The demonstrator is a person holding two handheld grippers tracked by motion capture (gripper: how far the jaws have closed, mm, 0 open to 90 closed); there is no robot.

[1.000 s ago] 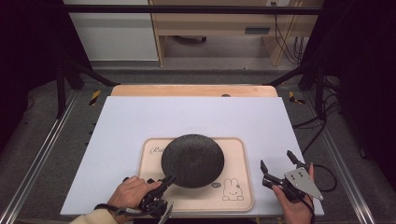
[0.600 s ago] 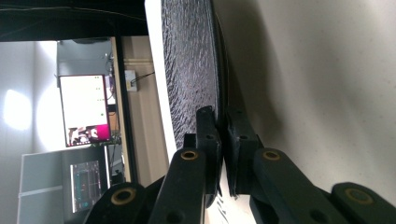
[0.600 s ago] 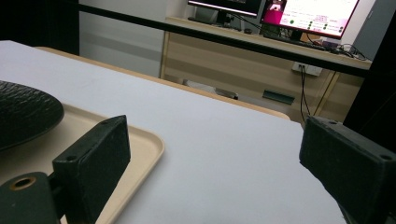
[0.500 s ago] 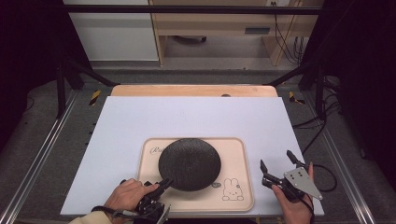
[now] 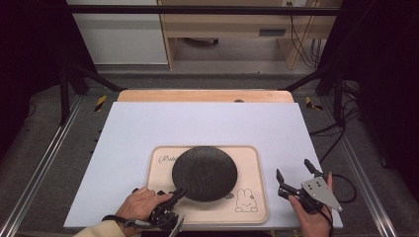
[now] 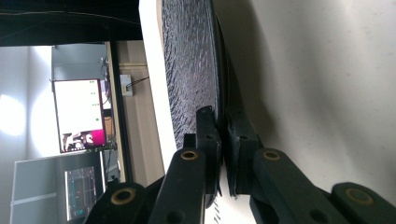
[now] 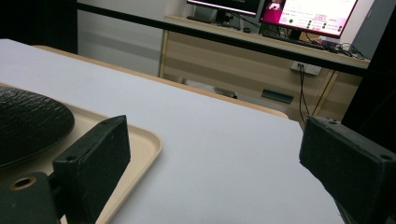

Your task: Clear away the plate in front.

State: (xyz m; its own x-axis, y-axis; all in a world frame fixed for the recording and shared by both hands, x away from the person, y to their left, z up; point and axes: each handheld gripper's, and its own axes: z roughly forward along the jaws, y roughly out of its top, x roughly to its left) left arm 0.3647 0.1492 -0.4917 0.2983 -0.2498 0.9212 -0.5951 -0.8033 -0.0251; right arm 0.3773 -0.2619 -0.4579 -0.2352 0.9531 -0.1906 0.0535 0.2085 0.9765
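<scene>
White table sheet (image 5: 207, 123), beige rounded tray (image 5: 254, 197) with rabbit print (image 5: 243, 201), round rough black plate (image 5: 204, 173) pinched at near-left rim by left gripper (image 5: 179, 191), right gripper (image 5: 294, 175) wide, empty, right of tray.

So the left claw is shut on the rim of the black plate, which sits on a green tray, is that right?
Not quite: the tray is beige, as the high view shows. The left claw is indeed shut on the rim of the black plate.

A pale lavender-white surface (image 5: 207, 128) over a light wooden board (image 5: 205, 96) — directly on it, near the front edge, lies a beige rectangular plastic tray (image 5: 254, 197) with a rabbit print.
</scene>
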